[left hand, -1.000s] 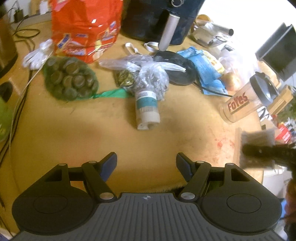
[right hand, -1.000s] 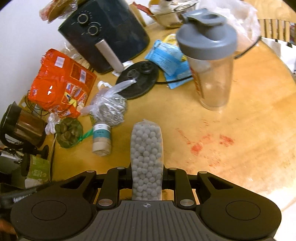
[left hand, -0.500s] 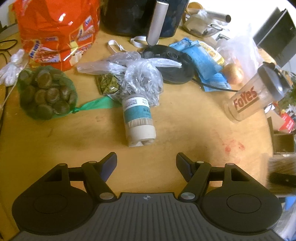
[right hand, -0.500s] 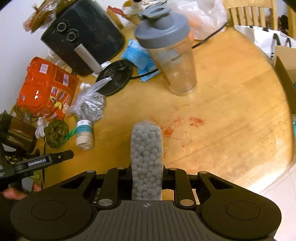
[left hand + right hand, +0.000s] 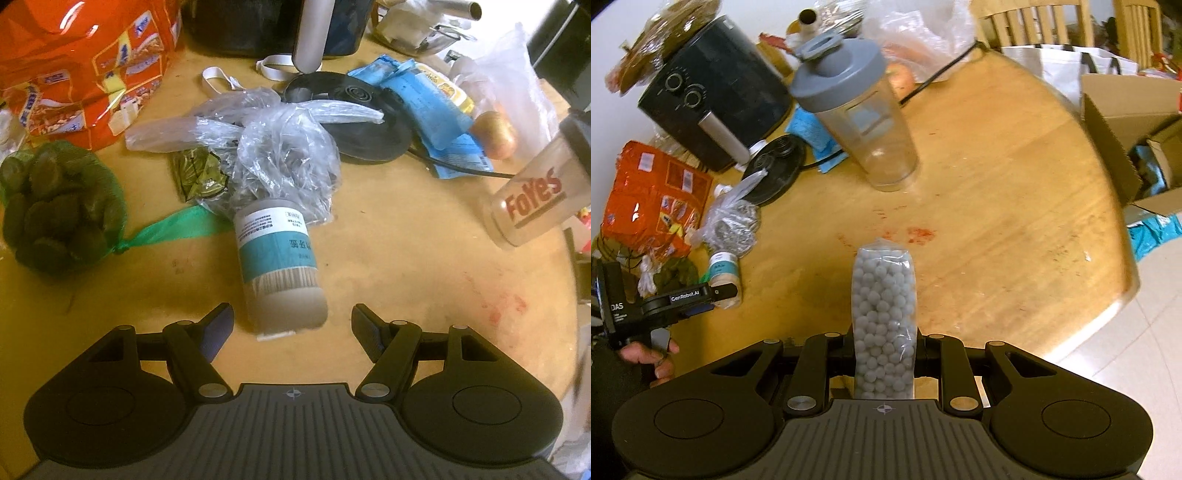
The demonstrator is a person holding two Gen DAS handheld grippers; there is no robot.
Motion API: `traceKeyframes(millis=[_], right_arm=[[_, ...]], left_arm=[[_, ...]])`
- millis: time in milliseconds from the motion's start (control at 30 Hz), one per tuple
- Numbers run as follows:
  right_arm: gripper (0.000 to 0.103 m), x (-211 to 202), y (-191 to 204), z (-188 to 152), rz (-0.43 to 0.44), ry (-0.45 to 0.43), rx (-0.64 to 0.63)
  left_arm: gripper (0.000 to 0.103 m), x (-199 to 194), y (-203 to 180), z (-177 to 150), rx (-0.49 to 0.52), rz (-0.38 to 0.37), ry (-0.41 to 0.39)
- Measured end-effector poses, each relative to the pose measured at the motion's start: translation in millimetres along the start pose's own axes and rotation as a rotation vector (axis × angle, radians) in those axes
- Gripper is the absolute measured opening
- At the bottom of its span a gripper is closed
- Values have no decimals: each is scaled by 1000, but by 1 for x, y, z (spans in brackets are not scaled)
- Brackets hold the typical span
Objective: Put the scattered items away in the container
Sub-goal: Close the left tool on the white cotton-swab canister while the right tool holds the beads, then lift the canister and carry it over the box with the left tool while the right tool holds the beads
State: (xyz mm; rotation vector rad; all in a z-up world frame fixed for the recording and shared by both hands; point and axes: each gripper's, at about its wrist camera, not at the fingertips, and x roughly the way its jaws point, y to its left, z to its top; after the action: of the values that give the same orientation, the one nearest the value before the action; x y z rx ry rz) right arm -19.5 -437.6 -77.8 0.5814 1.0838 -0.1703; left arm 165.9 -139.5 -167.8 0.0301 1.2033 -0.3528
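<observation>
So the right gripper (image 5: 884, 354) is clamped tight on a clear bag of little white beads (image 5: 882, 295), bag sticking up between the 2 fingers, same grip as a second ago. What changed there is the background: the view has swung toward the table edge, and a cardboard box (image 5: 1108, 147) sitting off the right side of the table has come into frame. My guess is that's the container, so the bag looks headed there, but it's still well apart from it, hanging over the bare wood near the red smears (image 5: 918, 232).

The left gripper (image 5: 291, 325) has dropped in closer. A second ago the toothpick jar (image 5: 277, 258) was way out in front; now its cap end sits just ahead of the 2 fingertips, roughly centred in the gap. Jaws are about halfway open, holding nothing, not touching the jar yet. Looks like it's lining up a grab, and it needs to come a bit further forward before closing.

Behind the jar: a crumpled clear plastic bag (image 5: 284, 155) resting against its far end, a green net bag of dark round things (image 5: 55, 206) off to the left, then the FoYes shaker bottle (image 5: 535, 195), the orange snack pack (image 5: 74, 66) and the black air fryer (image 5: 713, 92) at the back. Loads left to tidy.
</observation>
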Motion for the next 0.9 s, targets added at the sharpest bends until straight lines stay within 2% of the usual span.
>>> traceKeyframes(millis=[133, 200, 233, 900], right_arm=[[25, -4, -7, -1, -14, -11, 23], [25, -6, -9, -1, -20, -18, 31], [25, -5, -9, -1, -22, -21, 33], [25, -1, 6, 8, 11, -29, -9]], left_arm=[[69, 5, -3, 0, 23, 25, -11], [59, 4, -3, -1, 34, 30, -24], [49, 3, -3, -2, 37, 30, -27], [48, -46, 3, -17, 50, 0, -93]])
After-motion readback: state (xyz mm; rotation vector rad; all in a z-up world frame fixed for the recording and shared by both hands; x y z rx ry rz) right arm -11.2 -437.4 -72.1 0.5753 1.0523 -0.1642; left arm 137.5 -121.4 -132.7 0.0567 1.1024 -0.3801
